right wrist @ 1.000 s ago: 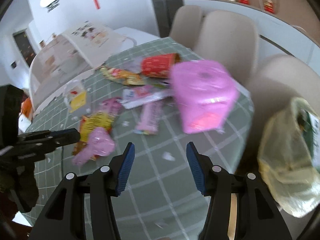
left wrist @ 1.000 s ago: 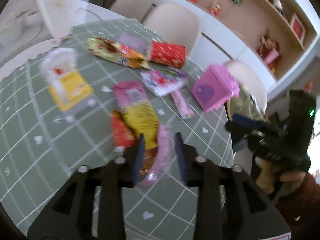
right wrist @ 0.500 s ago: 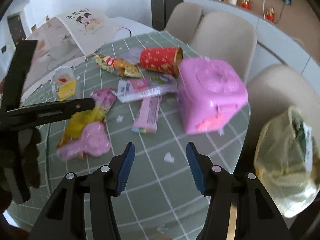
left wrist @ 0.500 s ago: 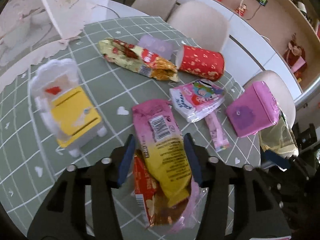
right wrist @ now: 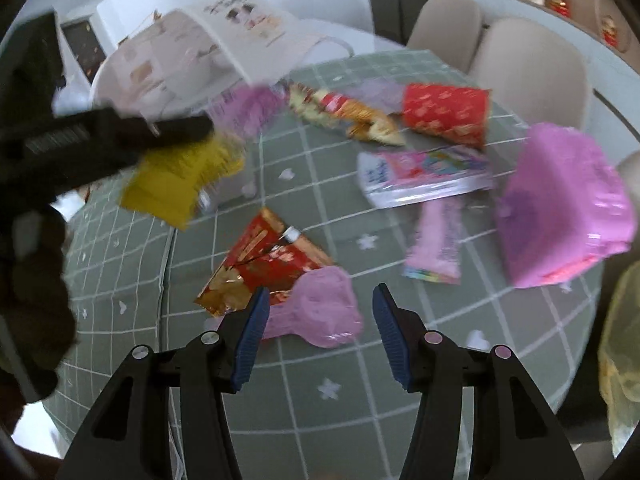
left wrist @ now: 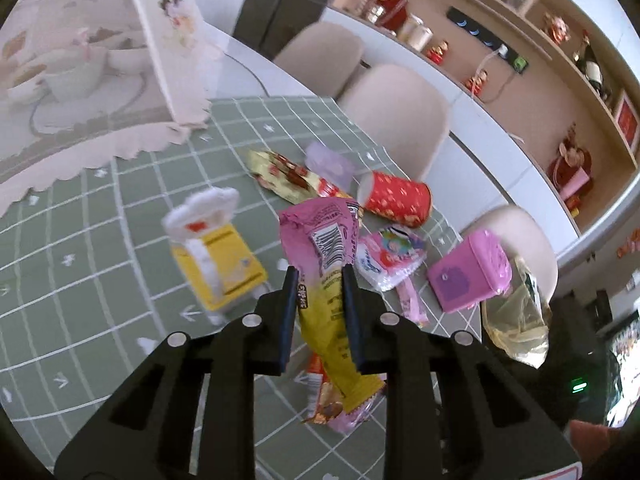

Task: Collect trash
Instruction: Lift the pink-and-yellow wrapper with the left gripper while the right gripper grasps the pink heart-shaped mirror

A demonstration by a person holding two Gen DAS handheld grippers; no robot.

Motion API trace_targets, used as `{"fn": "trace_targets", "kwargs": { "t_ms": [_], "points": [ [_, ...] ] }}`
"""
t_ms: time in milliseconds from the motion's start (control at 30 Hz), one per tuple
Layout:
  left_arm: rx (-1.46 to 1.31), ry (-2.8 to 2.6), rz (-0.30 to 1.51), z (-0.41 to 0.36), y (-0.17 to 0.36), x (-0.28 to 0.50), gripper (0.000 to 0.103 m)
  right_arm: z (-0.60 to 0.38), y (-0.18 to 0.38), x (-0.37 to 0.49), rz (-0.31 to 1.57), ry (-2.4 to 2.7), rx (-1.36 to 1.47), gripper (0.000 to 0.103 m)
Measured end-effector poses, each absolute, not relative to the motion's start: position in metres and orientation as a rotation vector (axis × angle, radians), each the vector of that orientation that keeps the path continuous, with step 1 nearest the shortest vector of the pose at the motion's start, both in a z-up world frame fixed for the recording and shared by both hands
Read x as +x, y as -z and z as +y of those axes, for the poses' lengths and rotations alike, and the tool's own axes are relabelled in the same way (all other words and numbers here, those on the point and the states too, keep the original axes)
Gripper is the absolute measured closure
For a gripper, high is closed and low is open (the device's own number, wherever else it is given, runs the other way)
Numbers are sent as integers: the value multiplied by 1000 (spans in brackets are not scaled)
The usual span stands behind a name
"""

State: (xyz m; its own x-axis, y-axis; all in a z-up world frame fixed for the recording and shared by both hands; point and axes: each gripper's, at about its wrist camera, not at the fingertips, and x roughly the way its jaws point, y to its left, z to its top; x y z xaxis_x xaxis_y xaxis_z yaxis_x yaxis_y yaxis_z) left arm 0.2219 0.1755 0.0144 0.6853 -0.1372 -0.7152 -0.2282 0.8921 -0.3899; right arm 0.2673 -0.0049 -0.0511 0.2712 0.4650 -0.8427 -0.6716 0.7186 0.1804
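Note:
My left gripper (left wrist: 319, 276) has a long pink and yellow snack wrapper (left wrist: 324, 240) between its closing jaws, and the pads press on it. The wrapper hangs clear of the green checked tablecloth (left wrist: 120, 264). In the right wrist view its yellow end (right wrist: 180, 184) dangles from the left gripper (right wrist: 176, 128). My right gripper (right wrist: 321, 292) is open just above a crumpled pink wrapper (right wrist: 316, 312), beside a red and gold foil wrapper (right wrist: 264, 264). A yellowish translucent trash bag (left wrist: 516, 320) hangs past the table's right edge.
On the cloth lie a red paper cup (right wrist: 444, 114), a gold snack wrapper (right wrist: 348, 116), a tissue pack (right wrist: 424, 180), a pink bar wrapper (right wrist: 436, 240), a pink box (right wrist: 560, 208) and a yellow and white holder (left wrist: 216, 256). A mesh food cover (left wrist: 80, 60) stands at the back left. Chairs (left wrist: 396, 120) line the far side.
The left jaws have narrowed onto the pink and yellow wrapper and lifted it off the table, uncovering the red foil one. The right gripper moved left and down over the crumpled pink wrapper.

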Motion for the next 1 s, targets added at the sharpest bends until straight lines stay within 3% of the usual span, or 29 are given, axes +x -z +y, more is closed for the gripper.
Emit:
{"fn": "trace_targets", "kwargs": {
  "t_ms": [267,500,700,1000],
  "points": [
    [-518,-60,833,175,-17,193,81,-31,54,261,944,-618,-467,52],
    [-467,-83,820,166,-16,184,81,-61,44,277,1176,-737,85,52],
    [-478,-94,821,175,-15,180,81,-14,61,259,1255,-765,5,52],
    [-498,-101,823,188,-7,169,80,16,71,297,1141,-600,-103,52]
  ]
}}
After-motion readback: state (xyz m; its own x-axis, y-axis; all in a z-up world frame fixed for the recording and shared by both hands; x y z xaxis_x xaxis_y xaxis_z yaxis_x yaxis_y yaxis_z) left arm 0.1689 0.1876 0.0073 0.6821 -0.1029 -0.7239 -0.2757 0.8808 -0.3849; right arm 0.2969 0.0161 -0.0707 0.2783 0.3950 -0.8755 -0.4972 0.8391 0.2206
